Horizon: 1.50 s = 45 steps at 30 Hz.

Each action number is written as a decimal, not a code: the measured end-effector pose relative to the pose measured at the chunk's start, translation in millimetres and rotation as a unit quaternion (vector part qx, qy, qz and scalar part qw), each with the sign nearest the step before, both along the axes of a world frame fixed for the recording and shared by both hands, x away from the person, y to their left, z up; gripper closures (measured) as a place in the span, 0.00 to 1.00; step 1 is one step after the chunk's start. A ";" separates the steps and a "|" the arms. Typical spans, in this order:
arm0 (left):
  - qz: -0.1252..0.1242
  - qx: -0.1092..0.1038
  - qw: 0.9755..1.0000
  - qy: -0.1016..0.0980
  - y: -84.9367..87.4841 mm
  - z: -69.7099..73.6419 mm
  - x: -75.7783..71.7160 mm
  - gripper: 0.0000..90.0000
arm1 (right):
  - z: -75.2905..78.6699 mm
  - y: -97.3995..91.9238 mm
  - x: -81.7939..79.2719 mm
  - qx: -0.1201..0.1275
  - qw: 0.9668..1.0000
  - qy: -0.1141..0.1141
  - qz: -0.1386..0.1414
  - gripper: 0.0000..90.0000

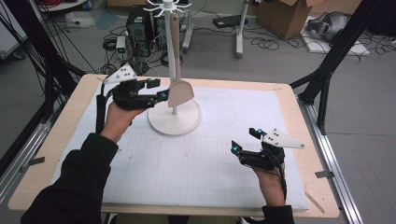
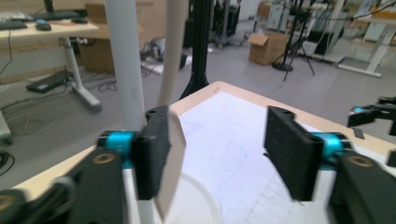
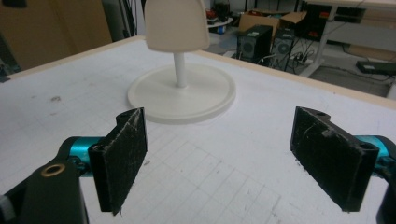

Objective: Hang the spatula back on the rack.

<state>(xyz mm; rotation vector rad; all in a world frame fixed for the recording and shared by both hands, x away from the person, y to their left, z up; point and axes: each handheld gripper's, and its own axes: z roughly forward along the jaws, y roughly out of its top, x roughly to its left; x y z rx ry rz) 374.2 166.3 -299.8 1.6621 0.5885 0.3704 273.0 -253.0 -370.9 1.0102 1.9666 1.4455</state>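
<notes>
left gripper (image 1: 158, 89) sits up by the white stand (image 1: 174, 119) at the far-middle of the table (image 1: 56, 140), jaws spread wide. a beige spatula (image 1: 180, 91) hangs from the rack at the top of the stand, blade down just above the round base. in left gripper view (image 2: 212, 154) the blade edge (image 2: 170, 163) lies against the inner face of one jaw pad, other jaw well apart from it w/ open gap between; nothing pinched. stand pole (image 2: 125, 65) rises right behind that jaw.

right gripper (image 1: 243, 140) hovers over the white grid mat (image 1: 201, 158) near the person's right, well apart from the stand. jaws spread wide, nothing between them; right gripper view (image 3: 217, 161) looks across bare mat toward stand base (image 3: 182, 95) & spatula blade (image 3: 176, 25).
</notes>
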 end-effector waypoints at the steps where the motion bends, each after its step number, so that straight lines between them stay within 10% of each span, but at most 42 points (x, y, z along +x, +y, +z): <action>1: -0.001 0.000 1.000 0.002 4.6 -7.4 -4.2 0.38 | -1.8 0.6 0.1 0.001 1.000 0.006 -0.001 0.20; 8: 0.006 -0.015 1.000 0.003 41.0 -57.5 -28.5 0.17 | -17.8 0.6 5.9 -0.014 1.000 0.022 -0.002 0.20; 19: 0.042 -0.008 0.999 -0.012 78.1 -116.1 -60.0 0.17 | -44.2 -3.7 5.1 -0.033 0.999 0.026 -0.009 0.19; 25: 0.032 -0.031 0.999 0.024 82.8 -129.7 -64.5 0.17 | -52.3 -8.7 2.4 -0.029 0.999 0.027 -0.018 0.19; 45: 0.040 -0.018 0.999 0.012 82.9 -139.0 -74.7 0.23 | -57.2 -12.7 -11.5 -0.019 0.999 0.021 -0.037 0.18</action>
